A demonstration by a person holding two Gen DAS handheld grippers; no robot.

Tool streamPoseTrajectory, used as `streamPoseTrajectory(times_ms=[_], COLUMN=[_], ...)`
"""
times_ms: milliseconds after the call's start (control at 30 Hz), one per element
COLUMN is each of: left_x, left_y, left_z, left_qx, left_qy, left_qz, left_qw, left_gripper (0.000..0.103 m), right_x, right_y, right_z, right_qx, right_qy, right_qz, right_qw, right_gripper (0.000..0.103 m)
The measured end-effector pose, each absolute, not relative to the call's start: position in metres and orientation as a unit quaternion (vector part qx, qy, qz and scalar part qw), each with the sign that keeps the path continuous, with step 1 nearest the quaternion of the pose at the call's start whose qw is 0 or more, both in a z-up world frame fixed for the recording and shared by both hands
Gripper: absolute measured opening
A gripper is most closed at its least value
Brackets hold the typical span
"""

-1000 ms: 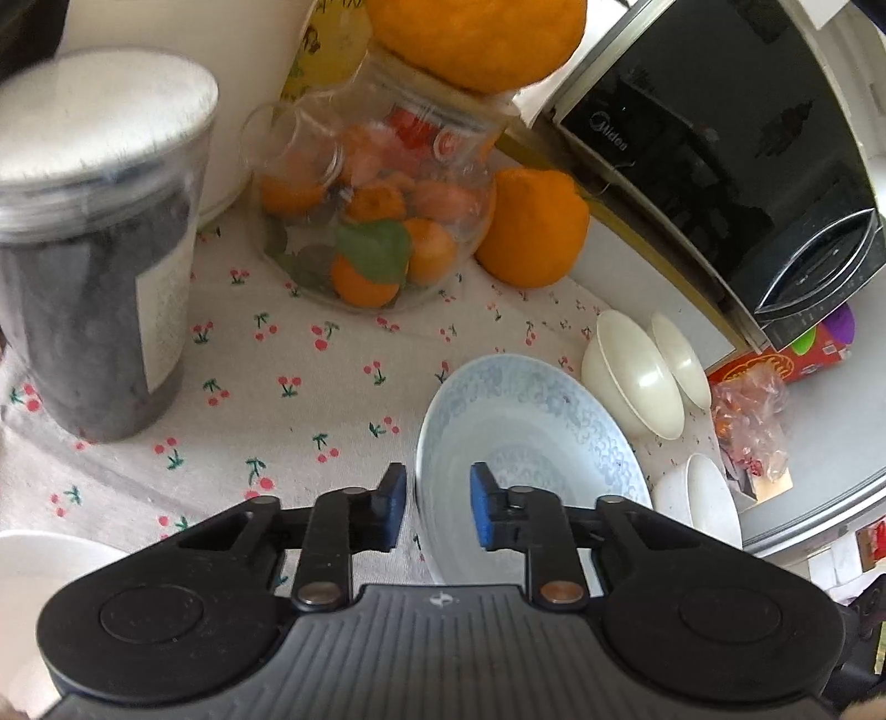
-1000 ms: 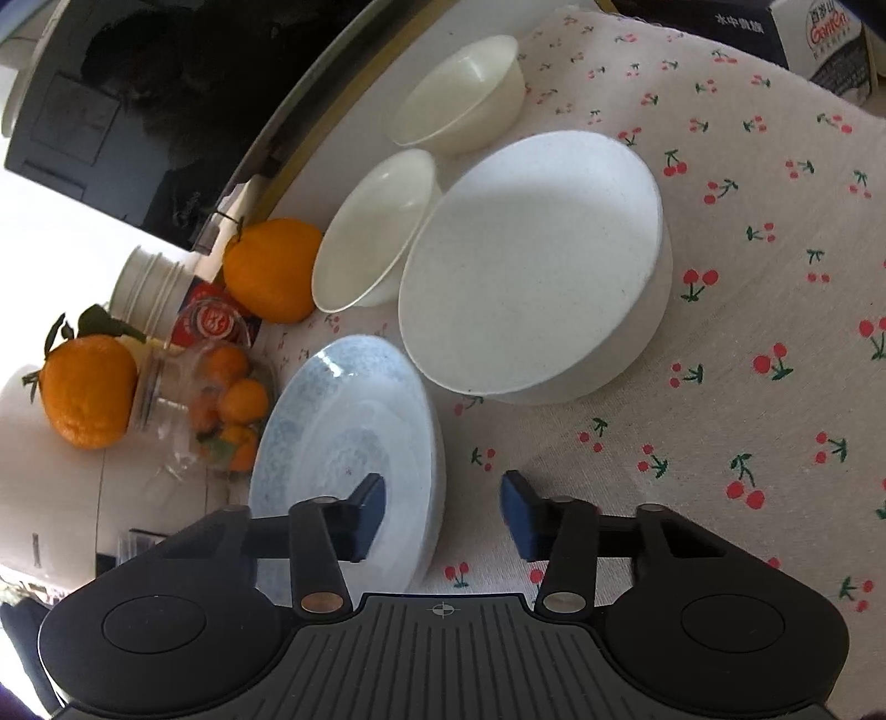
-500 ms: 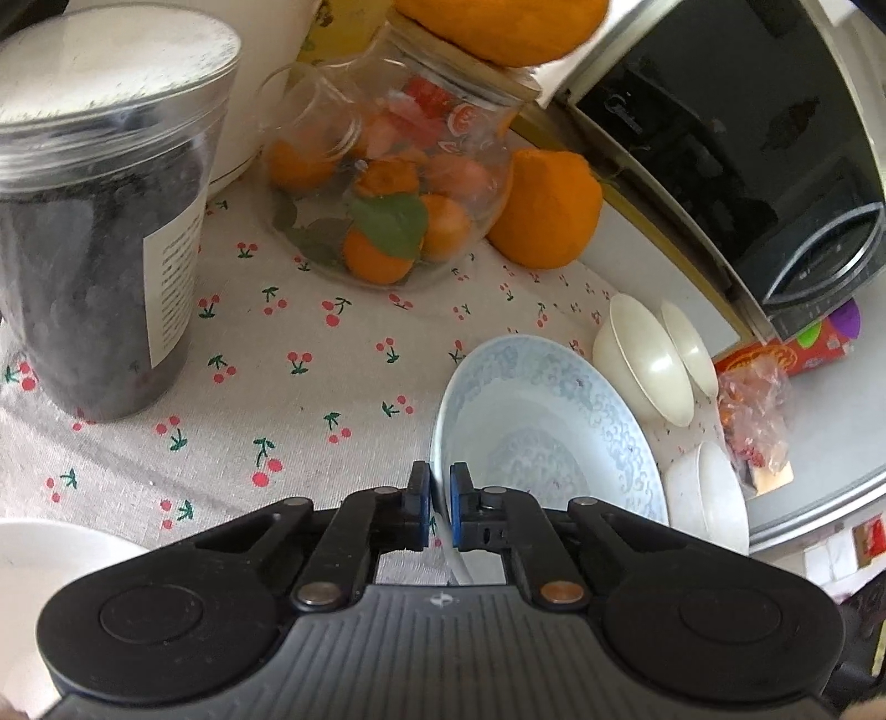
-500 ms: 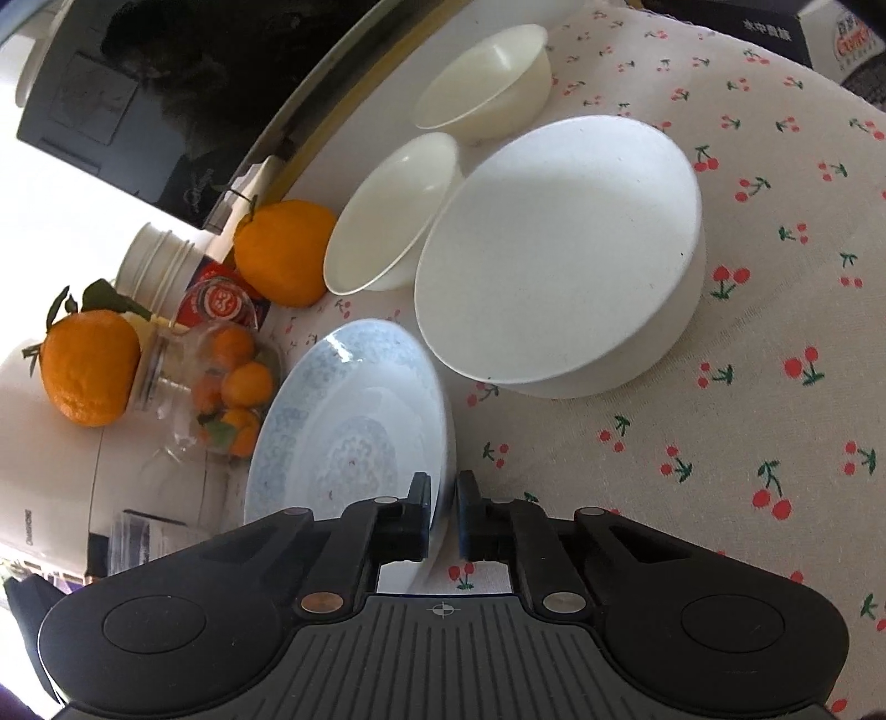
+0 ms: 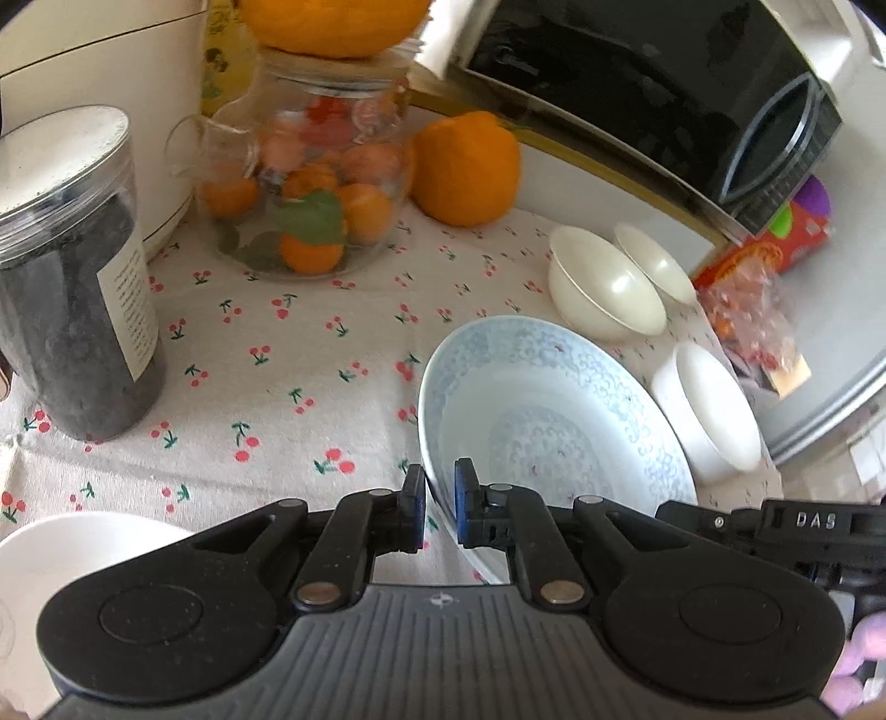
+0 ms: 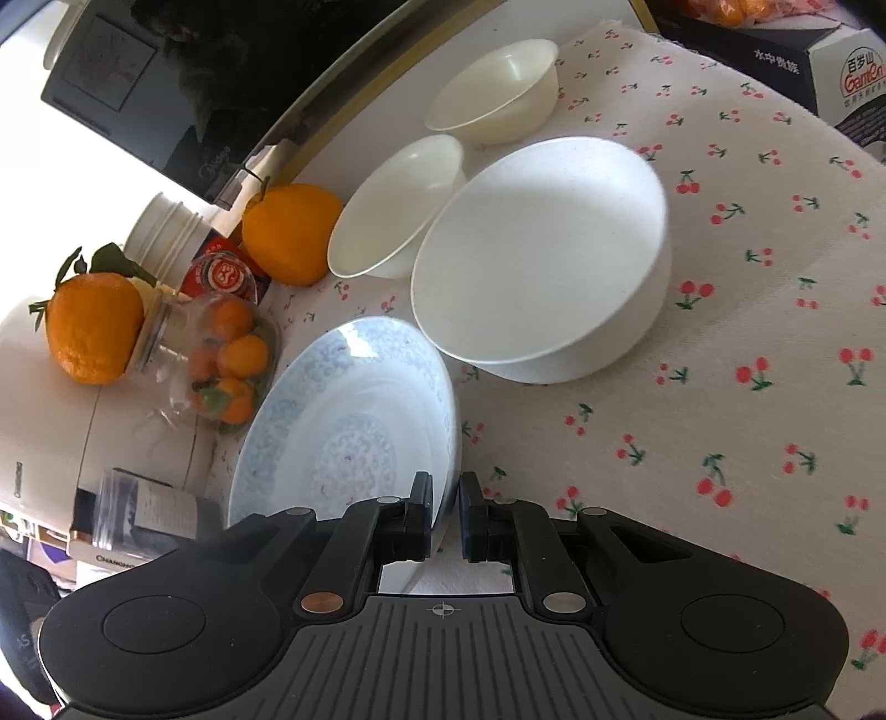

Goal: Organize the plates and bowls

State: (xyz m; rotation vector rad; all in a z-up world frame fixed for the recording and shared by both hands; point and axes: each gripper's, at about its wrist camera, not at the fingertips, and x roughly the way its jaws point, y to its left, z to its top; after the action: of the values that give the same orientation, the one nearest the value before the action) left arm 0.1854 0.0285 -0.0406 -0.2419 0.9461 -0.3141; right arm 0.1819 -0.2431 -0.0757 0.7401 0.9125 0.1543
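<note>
Cherry-print cloth: a pale fabric dotted with small red cherries is spread over the surface, with a black glossy appliance door seen behind it.
Patterned plate: a shallow round plate of glazed ceramic, pale blue with a scrolled band at the rim and a medallion in the middle; it is seen on the cloth between the jars and the large bowl.
Left tongs: the left tongs are nearly pressed together, and the plate's near rim is pinched between the blue pads.
Right tongs: the right tongs are likewise closed on the plate, its opposite rim being gripped between the pads.
Large bowl: a smooth, matte white bowl with deep sides is set just beside the plate, beyond the right tongs.
Small bowls: two cream bowls with a soft sheen are placed behind the large bowl, the nearer one touching it.
Glass jar: a clear rounded jar filled with small oranges is topped by a large orange; another orange is placed just beside it.
Dark canister: a clear plastic cylinder with dark contents and a pale flat lid is stood to the left.
</note>
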Motion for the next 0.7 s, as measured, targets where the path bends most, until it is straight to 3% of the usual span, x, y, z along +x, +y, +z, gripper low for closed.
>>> streamPoseTrajectory(times_ms=[700], left_x=[0.166], left_y=[0.019], left_z=[-0.044], left_qx=[-0.062], left_qy=[0.488], left_qz=[-0.157], left_qw=[0.856], left_gripper=[0.01], right_x=[0.165], right_y=[-0.249], right_z=[-0.073], right_qx=[0.332], right_qy=[0.466], right_qz=[0.072], right_qw=[0.817], right_gripper=[0.011])
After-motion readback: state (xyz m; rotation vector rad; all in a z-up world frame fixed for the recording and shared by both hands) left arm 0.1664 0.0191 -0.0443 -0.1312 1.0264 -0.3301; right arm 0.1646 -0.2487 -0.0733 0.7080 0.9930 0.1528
